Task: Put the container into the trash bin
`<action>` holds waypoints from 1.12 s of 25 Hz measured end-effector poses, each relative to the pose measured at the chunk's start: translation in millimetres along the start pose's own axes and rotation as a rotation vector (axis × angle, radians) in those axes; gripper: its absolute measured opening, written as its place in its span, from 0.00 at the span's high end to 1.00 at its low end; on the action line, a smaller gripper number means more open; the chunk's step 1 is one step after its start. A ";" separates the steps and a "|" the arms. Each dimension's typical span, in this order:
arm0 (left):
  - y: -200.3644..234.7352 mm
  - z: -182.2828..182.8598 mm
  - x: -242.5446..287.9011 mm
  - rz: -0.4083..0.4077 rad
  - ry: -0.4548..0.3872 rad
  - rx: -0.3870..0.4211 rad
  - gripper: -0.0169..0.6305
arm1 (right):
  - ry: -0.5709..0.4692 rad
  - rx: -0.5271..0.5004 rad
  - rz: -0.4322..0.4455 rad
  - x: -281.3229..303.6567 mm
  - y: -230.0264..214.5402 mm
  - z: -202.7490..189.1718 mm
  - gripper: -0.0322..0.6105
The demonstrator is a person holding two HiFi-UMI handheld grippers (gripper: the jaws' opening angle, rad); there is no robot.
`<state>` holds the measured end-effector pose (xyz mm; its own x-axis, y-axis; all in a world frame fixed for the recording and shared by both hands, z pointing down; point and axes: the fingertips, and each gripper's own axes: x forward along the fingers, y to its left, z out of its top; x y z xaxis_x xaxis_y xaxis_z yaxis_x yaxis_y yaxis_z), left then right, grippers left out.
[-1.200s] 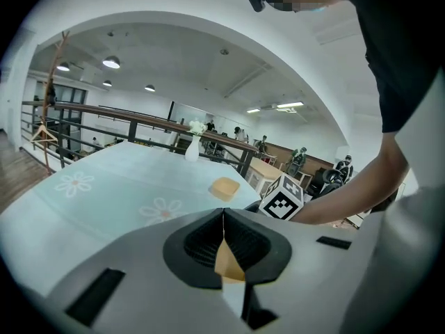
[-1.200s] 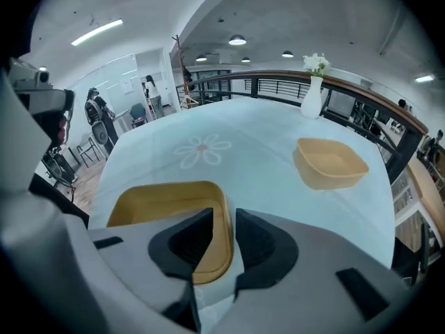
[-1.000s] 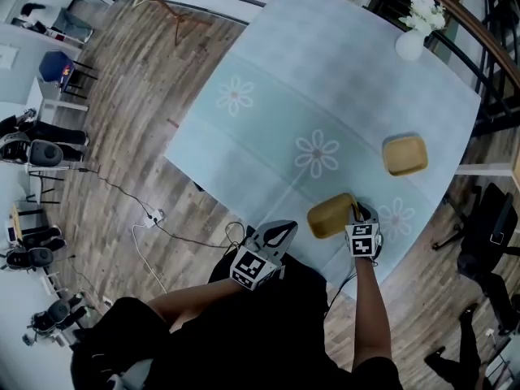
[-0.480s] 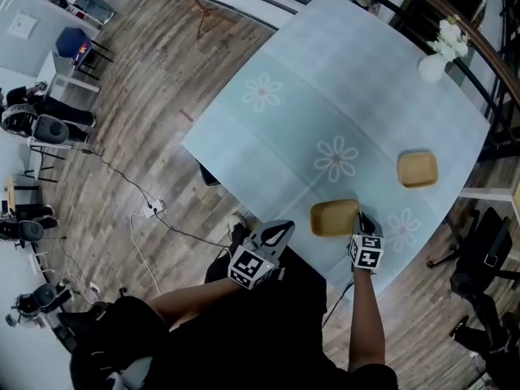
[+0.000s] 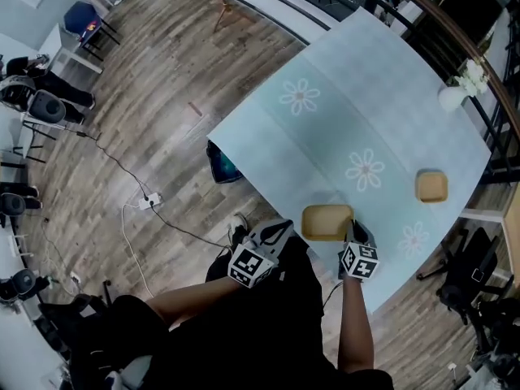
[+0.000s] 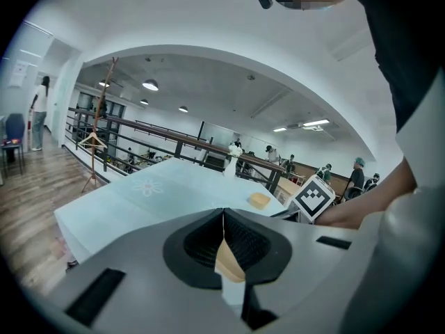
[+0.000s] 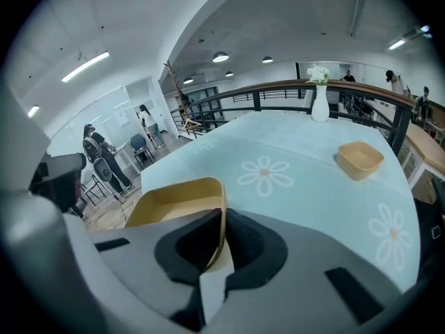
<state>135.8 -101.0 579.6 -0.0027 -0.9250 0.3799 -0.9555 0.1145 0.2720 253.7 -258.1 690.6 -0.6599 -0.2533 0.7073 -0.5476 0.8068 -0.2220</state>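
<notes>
A tan rectangular container [image 5: 326,221] sits at the near edge of the pale blue table [image 5: 325,128]. My right gripper [image 5: 355,236] is shut on its right rim; in the right gripper view the rim [image 7: 174,200] runs between the closed jaws of that gripper [image 7: 221,245]. My left gripper [image 5: 272,238] is held close to the body, left of the container and apart from it, jaws shut and holding nothing [image 6: 224,235]. A dark bin with a teal inside [image 5: 221,165] stands on the floor at the table's left edge, partly hidden under it.
A second tan container [image 5: 431,186] lies at the table's right, also visible as the second container [image 7: 359,160] in the right gripper view. A white vase [image 5: 452,97] stands at the far corner. A railing runs behind the table. Cables and a power strip [image 5: 148,201] lie on the wood floor.
My right gripper has carried the container left toward the near table edge. The view has swung, and the bin at the table's left edge has come into sight. The left gripper has stayed put.
</notes>
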 end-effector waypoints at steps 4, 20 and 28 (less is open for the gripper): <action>45.4 7.8 -37.7 0.034 -0.038 -0.020 0.95 | -0.001 0.039 0.004 4.5 58.3 0.5 0.88; 236.5 -6.7 -219.3 0.173 -0.132 -0.079 0.95 | 0.049 0.098 0.087 75.2 314.0 -12.3 0.88; 286.5 -8.9 -257.4 0.270 -0.175 -0.111 0.95 | 0.063 0.046 0.139 108.1 376.6 7.7 0.88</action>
<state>-134.6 173.2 567.6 -0.3115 -0.9029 0.2963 -0.8751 0.3940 0.2808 -27.8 14.2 678.3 -0.6987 -0.1057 0.7076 -0.4770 0.8059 -0.3507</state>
